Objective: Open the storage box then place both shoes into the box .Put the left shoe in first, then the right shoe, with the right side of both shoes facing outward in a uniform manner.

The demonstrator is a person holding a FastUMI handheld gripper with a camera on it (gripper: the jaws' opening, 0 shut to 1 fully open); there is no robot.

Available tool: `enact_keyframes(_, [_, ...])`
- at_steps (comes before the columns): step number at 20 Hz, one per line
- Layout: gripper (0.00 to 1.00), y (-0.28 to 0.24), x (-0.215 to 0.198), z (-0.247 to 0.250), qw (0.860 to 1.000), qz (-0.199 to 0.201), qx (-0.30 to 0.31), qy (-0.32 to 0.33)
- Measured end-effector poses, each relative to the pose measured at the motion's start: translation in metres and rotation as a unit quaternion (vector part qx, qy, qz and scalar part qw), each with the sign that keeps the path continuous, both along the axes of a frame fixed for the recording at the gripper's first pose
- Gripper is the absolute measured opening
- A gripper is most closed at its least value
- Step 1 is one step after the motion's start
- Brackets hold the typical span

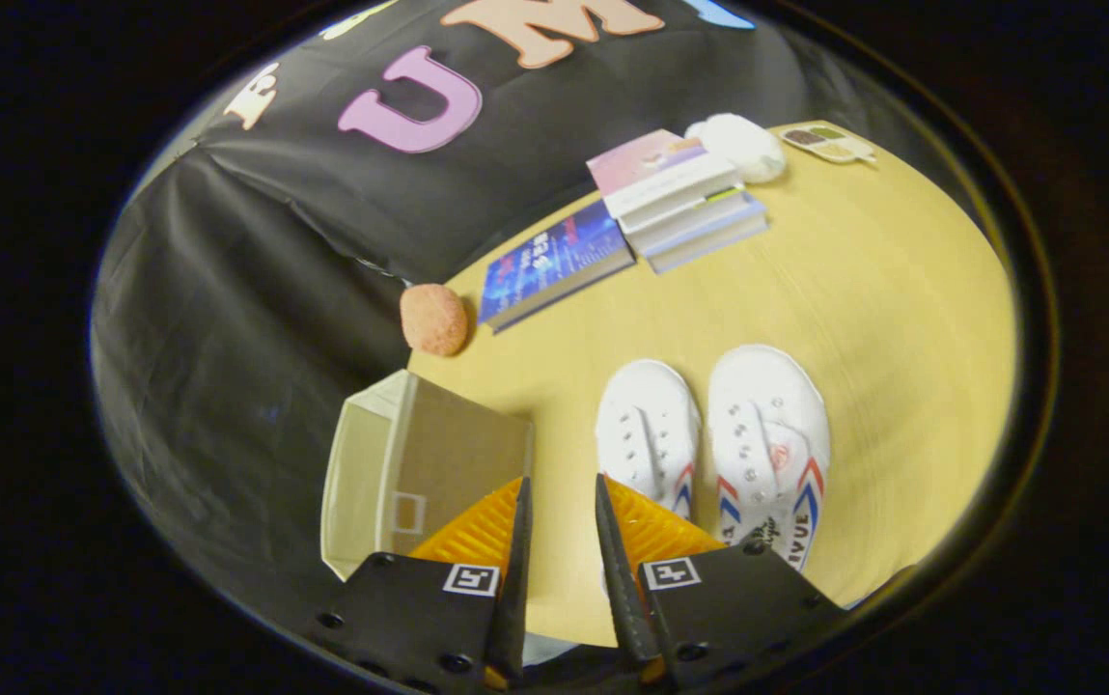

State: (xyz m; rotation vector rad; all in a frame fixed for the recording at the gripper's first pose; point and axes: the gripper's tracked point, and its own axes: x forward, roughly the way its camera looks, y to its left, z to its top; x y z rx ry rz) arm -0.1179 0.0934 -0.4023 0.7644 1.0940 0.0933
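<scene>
1. Your gripper (562, 507) is empty, its fingers set a narrow gap apart over bare table (882, 290)
2. The box (419, 473) sits just ahead of the left finger, apparently still shut
3. Both shoes (713, 434) lie just ahead of the right finger, toes pointing away from you, so go left first

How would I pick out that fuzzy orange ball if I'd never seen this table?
Start at the yellow table and follow its edge along the black cloth wall. Past the blue book lying flat, the orange ball sits at the table's edge, beyond the storage box and the open gripper. It is the only round, rough, orange thing; the other fluffy lump is white.
</scene>
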Motion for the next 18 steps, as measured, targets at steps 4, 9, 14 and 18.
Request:
enact_keyframes(4, [0.4,-0.005,-0.017,-0.023,1.0,-0.008,-0.005,0.03])
enact_keyframes(9, [0.4,-0.016,-0.029,-0.045,0.998,-0.012,-0.028,0.055])
enact_keyframes(14, [0.39,-0.022,-0.029,-0.064,0.995,-0.022,-0.045,0.081])
enact_keyframes(18, [0.38,-0.013,-0.024,-0.078,0.993,-0.021,-0.05,0.105])
